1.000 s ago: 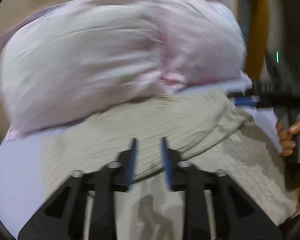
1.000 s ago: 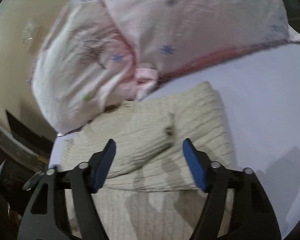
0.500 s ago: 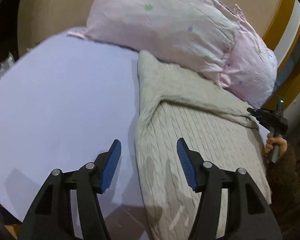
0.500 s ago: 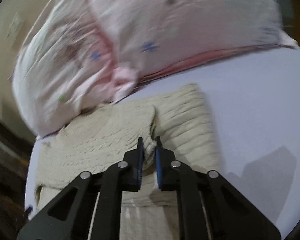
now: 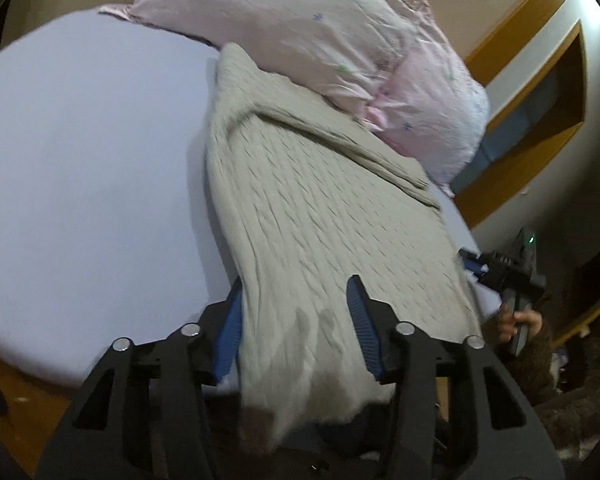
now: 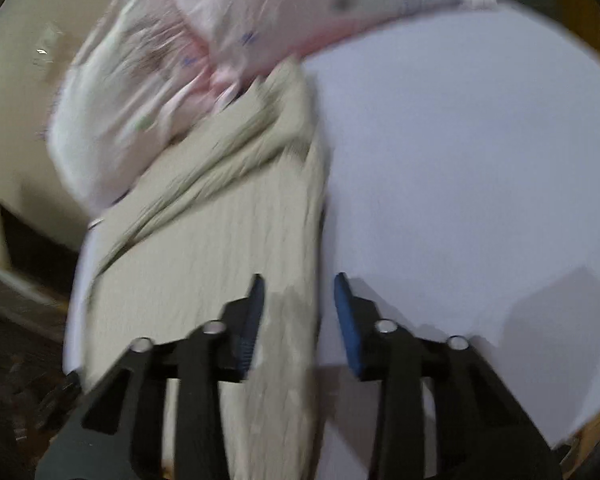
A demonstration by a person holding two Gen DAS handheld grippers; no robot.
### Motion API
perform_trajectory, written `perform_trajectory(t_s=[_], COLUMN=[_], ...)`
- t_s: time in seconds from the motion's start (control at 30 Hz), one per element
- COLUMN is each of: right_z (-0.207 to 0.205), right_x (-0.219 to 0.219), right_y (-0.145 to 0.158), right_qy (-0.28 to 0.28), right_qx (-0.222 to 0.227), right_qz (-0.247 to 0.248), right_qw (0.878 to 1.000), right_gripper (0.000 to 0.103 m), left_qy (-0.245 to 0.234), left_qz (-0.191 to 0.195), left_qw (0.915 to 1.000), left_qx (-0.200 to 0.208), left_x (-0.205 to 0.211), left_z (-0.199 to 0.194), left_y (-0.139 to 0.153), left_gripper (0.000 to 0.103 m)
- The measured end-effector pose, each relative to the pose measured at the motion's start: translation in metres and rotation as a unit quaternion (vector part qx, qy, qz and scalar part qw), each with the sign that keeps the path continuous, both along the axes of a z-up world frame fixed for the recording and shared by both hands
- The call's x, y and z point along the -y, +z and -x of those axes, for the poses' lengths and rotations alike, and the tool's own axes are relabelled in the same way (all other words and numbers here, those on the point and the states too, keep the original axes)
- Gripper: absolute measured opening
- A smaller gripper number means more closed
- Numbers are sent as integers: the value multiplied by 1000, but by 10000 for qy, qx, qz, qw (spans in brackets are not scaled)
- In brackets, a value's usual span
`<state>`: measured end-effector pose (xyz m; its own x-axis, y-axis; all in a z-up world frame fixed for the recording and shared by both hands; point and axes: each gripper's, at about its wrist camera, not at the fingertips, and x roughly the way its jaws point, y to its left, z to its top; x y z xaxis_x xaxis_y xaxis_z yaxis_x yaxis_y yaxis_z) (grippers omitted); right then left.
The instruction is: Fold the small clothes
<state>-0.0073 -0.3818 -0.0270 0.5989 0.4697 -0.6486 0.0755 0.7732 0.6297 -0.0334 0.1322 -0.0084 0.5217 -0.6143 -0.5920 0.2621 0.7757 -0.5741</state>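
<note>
A beige cable-knit sweater (image 5: 320, 216) lay stretched across the pale lavender bed sheet (image 5: 84, 168), its far end tucked against a pink pillow (image 5: 300, 28) toward 12 o'clock. The left gripper (image 5: 296, 320) was spread wide, its blue pads straddling the sweater's near hem, which drooped over the bed's edge at 6 o'clock. The right gripper (image 6: 298, 312) was also spread; the blurred right wrist view suggested its pads bracketed the sweater's edge without clamping it. The person's right hand (image 5: 520, 322) showed at 3 o'clock.
</note>
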Motion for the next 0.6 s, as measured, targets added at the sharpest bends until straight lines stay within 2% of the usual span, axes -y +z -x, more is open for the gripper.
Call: perform_trajectory(t_s=[0.03, 0.17, 0.33, 0.37, 0.4, 0.43, 0.53, 0.6], right_z=[13, 65, 81, 78, 78, 75, 59, 32], right_x=[-5, -17, -25, -30, -31, -32, -31, -26], right_y=[-3, -13, -19, -19, -20, -16, 17, 52], right_qy=[132, 481, 635, 692, 770, 838, 876, 797], right_qx=[8, 79, 31, -2, -10, 89, 652, 1188], right_qz=[-60, -463, -547, -580, -652, -745, -890, -915], right_qw=[9999, 9977, 9965, 9959, 9949, 9937, 9900, 9855], right_gripper=[24, 23, 22, 15, 8, 8, 7, 7], left_qy=[-57, -201, -340, -372, -403, -426, -481, -416], left_qz=[84, 418, 431, 479, 533, 583, 745, 600], left_qw=[9999, 9989, 9981, 9977, 9972, 9968, 9960, 9971], left_qx=[-30, -58, -272, -304, -328, -344, -133, 227], left_x=[1, 4, 14, 17, 18, 19, 17, 18], left_z=[6, 33, 44, 45, 45, 44, 38, 20], left_y=[-2, -9, -22, -24, -24, -23, -2, 27], left_gripper=[42, 40, 39, 36, 23, 8, 6, 6])
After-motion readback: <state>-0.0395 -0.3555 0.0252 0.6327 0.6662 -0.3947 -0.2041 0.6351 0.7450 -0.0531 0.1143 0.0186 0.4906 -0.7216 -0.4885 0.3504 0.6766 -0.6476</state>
